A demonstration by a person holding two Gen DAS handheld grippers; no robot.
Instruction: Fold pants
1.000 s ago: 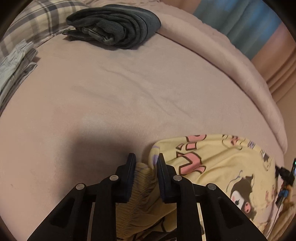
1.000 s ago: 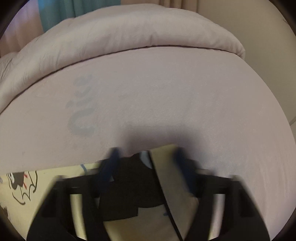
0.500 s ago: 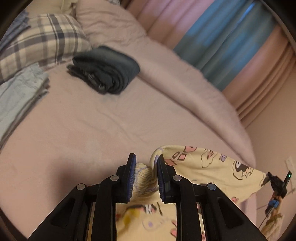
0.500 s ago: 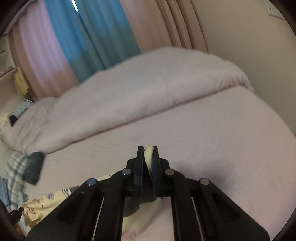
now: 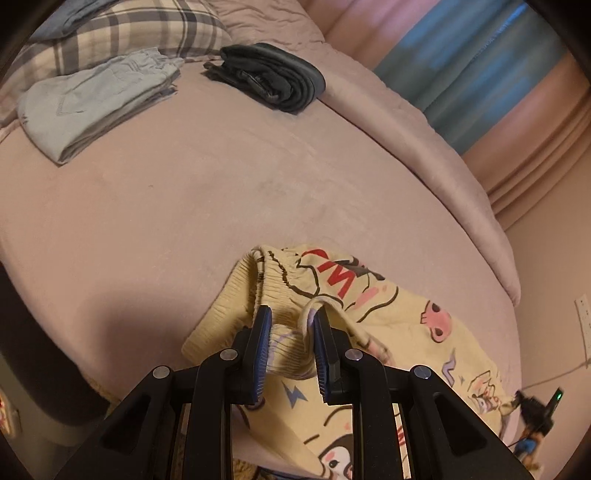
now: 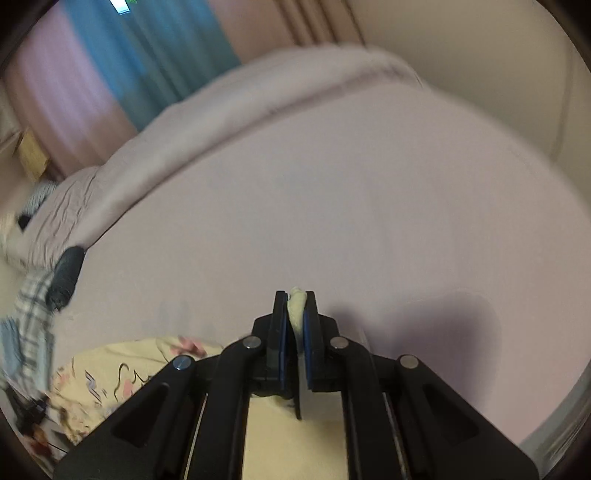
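The yellow cartoon-print pants (image 5: 373,306) lie at the near edge of the bed (image 5: 184,206), the gathered waistband bunched up toward the middle of the mattress and the rest trailing off to the right. The left gripper (image 5: 290,325) has its two blue-padded fingers (image 5: 263,332) a little apart, with the waistband fabric bunched between them; whether they actually pinch it I cannot tell. The right gripper (image 6: 295,310) is pressed together on a thin fold of the same pale yellow cloth (image 6: 297,302), a bit of which pokes out past the tips, while more of the print shows at the lower left of that view.

Farther up the bed, near a plaid pillow (image 5: 122,33), sit a folded light-blue garment (image 5: 92,103) and, well apart from it, a folded dark one (image 5: 273,79). Blue and pink curtains (image 5: 480,66) hang behind.
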